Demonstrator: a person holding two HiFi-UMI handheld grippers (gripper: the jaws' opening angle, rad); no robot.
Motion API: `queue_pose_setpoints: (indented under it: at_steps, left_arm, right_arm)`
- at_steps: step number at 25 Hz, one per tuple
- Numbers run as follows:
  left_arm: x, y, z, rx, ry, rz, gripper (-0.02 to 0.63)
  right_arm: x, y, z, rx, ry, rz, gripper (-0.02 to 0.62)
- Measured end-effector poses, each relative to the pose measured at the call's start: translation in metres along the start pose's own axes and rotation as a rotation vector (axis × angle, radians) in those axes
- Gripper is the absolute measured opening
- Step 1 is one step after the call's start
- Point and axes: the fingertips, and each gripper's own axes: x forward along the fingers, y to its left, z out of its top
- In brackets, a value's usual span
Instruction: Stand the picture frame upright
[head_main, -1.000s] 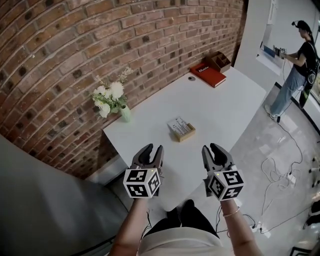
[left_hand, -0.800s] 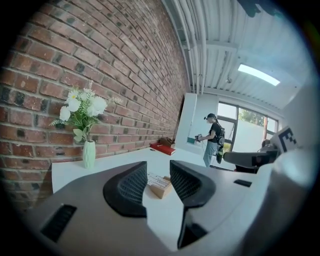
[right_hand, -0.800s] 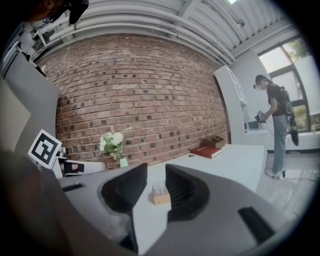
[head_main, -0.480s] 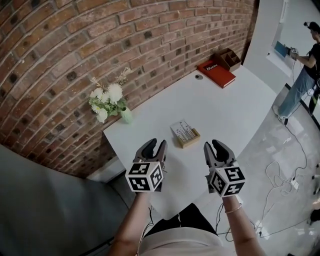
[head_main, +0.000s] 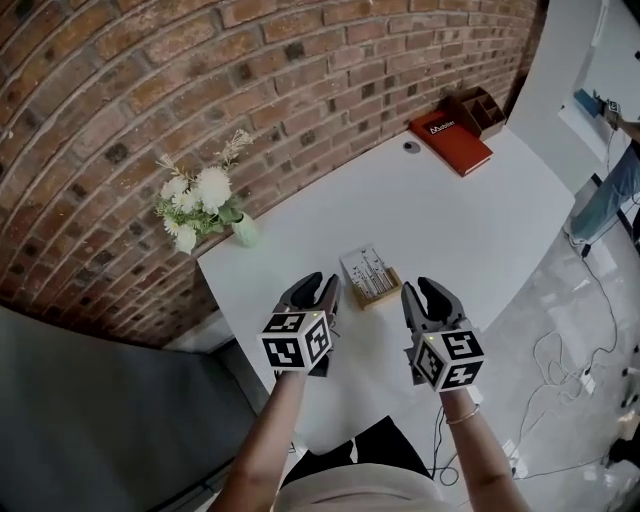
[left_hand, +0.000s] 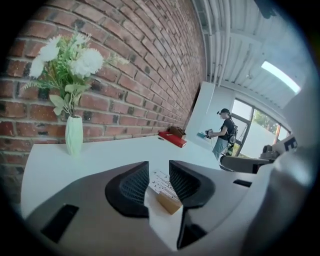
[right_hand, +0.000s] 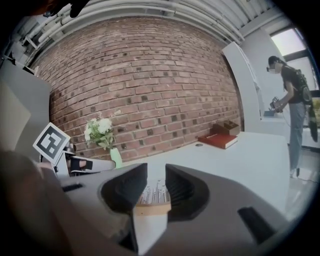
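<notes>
Jaws apart, left narrowing, picture frame (head_main: 369, 275) ahead

Dark left tool (head_main: 318, 286), right tool (head_main: 420, 289), white top (head_main: 350, 492)

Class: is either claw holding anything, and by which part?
Nothing is held. The left claw, its jaws just closing slightly, and the right claw are open and empty, short of the picture frame lying flat on the table.

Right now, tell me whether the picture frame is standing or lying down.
Lying flat. The picture frame rests face up on the white table: from above, its whole printed face shows.
</notes>
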Motion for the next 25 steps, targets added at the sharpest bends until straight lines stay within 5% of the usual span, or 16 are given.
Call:
queue_pose_setpoints:
  at_steps: [25]
  left_arm:
    - [0.098, 0.022, -0.076, -0.217, 0.313, 0.013, 0.123]
  right_arm:
    - [0.067, -0.036, -0.045, -0.007, 0.158, 0.043, 0.097]
